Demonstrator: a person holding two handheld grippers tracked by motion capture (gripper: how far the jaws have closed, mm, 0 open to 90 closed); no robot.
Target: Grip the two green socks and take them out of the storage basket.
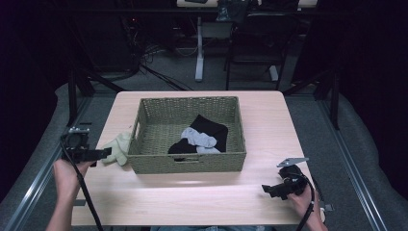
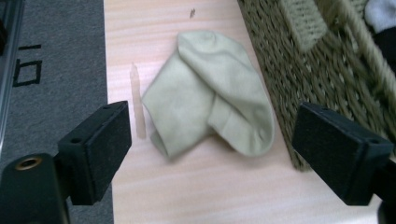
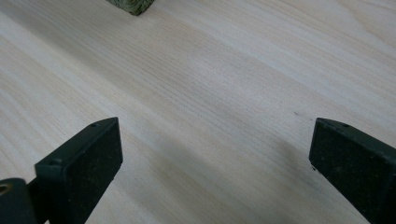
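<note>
Your left gripper sits at the lower left of the high view, and its jaws stand wide apart with nothing between them. In the left gripper view that same left gripper looks down at the pale green sock, which lies folded flat on the counter in the middle of the frame. The pads do not touch the sock. In the high view the pale green sock lies just beside the left end of the woven basket, near your gripper's tip. The basket is in the middle of the frame, and inside it, toward the lower right part, lie a black cloth and a grey sock on top of it. Your right gripper rests at the lower right of the high view, well apart from the basket. In the right gripper view its jaws are wide too, over bare wood, and a corner of the basket peeks in at the top left.
</note>
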